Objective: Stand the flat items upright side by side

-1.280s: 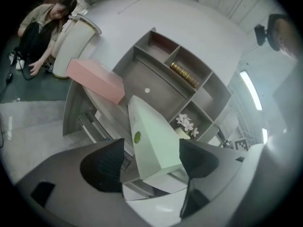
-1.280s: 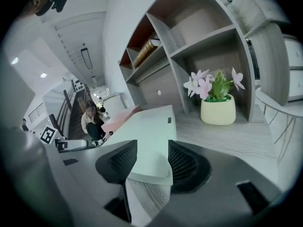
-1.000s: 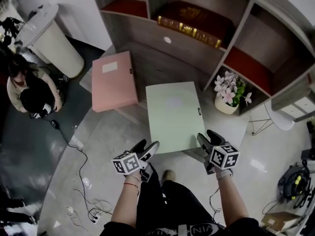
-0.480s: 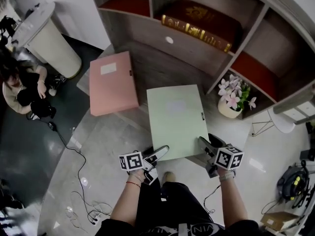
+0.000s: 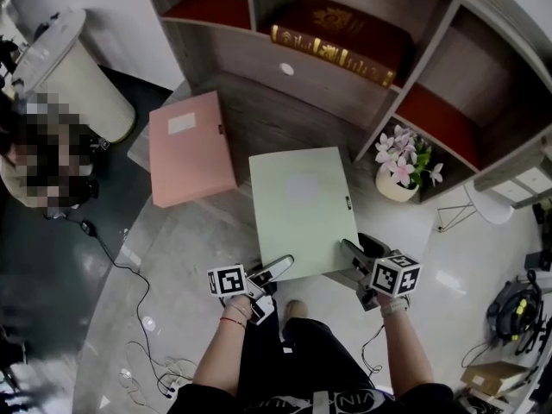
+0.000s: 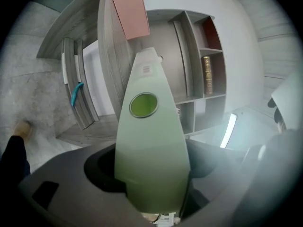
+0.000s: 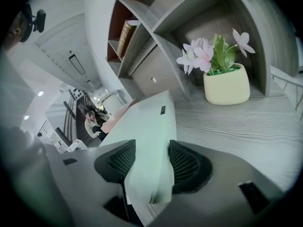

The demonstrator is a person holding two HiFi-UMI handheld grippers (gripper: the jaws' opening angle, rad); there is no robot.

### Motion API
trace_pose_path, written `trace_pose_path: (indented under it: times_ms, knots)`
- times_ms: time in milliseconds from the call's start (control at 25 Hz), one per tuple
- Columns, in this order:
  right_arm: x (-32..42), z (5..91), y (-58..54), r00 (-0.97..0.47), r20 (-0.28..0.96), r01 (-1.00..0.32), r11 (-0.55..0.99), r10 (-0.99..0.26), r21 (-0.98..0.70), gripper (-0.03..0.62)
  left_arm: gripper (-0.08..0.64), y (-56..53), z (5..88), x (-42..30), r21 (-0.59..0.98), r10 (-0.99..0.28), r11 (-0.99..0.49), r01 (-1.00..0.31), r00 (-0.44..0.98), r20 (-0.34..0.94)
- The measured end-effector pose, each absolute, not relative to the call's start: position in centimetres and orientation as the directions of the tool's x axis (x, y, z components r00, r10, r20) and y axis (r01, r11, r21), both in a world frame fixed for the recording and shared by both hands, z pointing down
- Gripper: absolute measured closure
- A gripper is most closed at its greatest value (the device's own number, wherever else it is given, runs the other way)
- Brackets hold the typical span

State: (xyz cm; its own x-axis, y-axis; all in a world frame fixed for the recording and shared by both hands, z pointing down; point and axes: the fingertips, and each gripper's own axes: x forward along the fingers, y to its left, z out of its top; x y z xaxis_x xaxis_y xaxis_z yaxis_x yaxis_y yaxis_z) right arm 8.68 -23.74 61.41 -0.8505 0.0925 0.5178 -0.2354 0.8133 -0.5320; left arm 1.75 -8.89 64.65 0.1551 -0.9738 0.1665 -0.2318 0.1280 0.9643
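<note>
Green file [image 5: 300, 210] lies flat on the wooden ledge [image 5: 276, 123], its near edge between both tongs. The right tongs [image 5: 355, 250] clamp its near right corner, pads pressing and closing. The left tongs [image 5: 274, 272] are closing around the left corner, not yet gripping. A pink file [image 5: 185, 149] lies beyond the left tongs.

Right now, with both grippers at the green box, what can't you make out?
- Gilt lettering on the dark red book: head view, too small to read.
- Pink box: left gripper view, cut off by the top edge; right gripper view, only a sliver shows past the green box.
- Print on the green box's label: head view, too faint.
</note>
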Motion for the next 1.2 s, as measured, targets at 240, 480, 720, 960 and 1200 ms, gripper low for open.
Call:
trace_pose_path:
  times_ms: [240, 480, 720, 960, 1200]
  knots:
    - [9.2, 61.4, -21.4, -0.843, 0.517, -0.176, 0.831, 0.149, -0.528, 0.359, 0.232, -6.3, 63.8, 3.7, 0.971, -0.969, 0.143, -0.194, 0.17, 0.177]
    - [8.7, 60.9, -19.5, -0.848, 0.501, -0.138, 0.841, 0.172, -0.523, 0.362, 0.254, -4.3, 61.6, 3.0, 0.95, -0.983, 0.115, -0.29, 0.106, 0.152]
    - [6.4, 58.9, -18.9, -0.869, 0.473, -0.116, 0.87, 0.145, -0.479, 0.373, 0.264, -3.7, 58.1, 0.4, 0.847, -0.986, 0.122, -0.518, 0.035, 0.164]
    - [3.9, 57.0, -19.1, -0.887, 0.458, -0.173, 0.883, 0.053, -0.436, 0.408, 0.27, -4.2, 55.0, -2.2, 0.703, -0.983, 0.153, -0.695, -0.036, 0.178]
    - [-0.5, 52.1, -18.1, -0.943, 0.322, -0.097, 0.857, 0.083, -0.506, 0.368, 0.267, -5.8, 53.0, -5.5, 0.54, -0.974, 0.206, -0.816, -0.115, 0.198]
